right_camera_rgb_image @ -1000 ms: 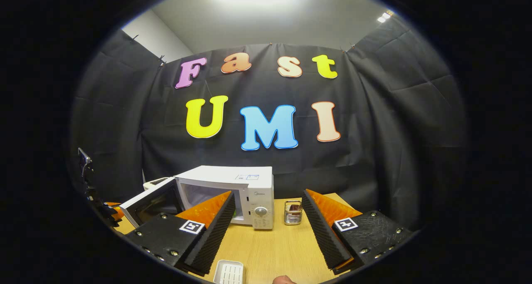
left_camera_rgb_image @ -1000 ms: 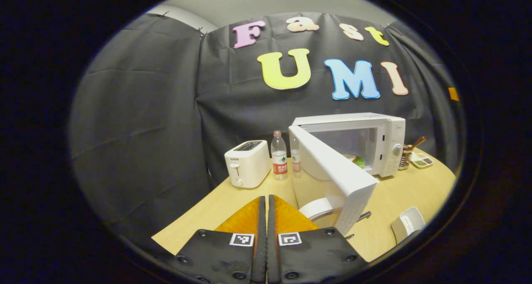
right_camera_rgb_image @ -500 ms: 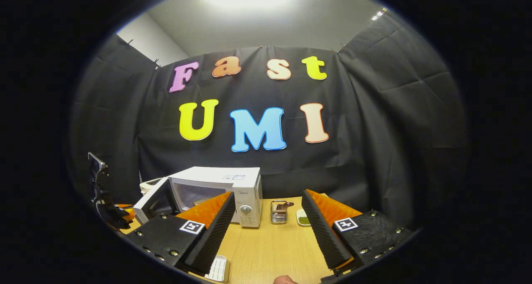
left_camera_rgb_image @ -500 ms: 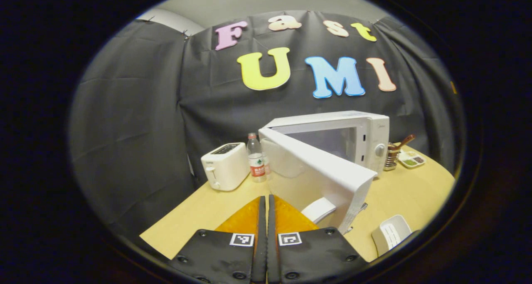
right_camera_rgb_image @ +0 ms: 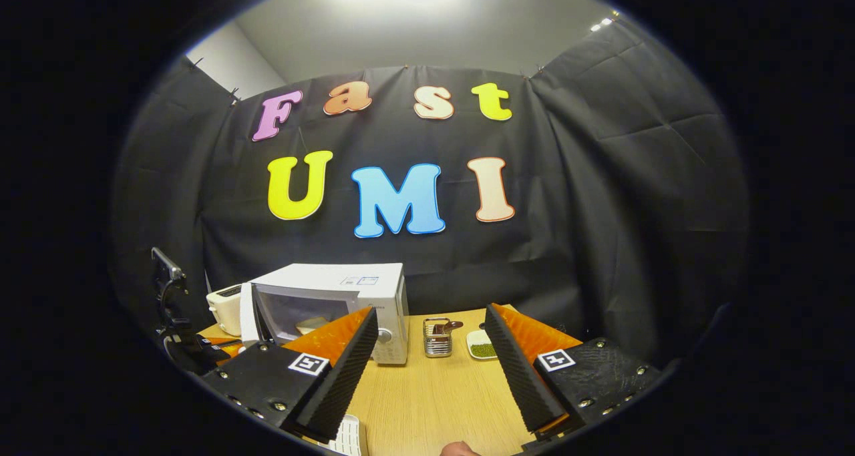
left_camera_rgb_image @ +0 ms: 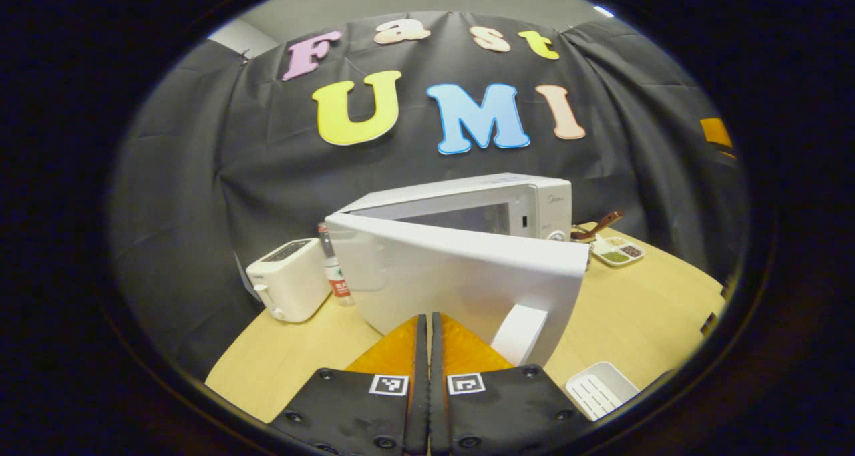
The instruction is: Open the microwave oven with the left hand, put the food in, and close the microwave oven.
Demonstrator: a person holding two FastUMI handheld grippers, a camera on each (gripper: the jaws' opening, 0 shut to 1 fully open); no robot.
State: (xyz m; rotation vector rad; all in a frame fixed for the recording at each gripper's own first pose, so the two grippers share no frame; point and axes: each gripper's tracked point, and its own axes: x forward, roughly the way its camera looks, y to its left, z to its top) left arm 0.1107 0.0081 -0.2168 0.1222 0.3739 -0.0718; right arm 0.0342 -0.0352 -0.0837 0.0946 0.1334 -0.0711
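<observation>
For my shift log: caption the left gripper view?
Closed left gripper faces the microwave door, partly open on the table.

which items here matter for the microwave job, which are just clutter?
Job:
- microwave
- its door, partly open
- food inside
- left gripper, shut, pointing at the door

Clutter:
- toaster
- water bottle
- white tray
- utensil holder
- small dish
</observation>
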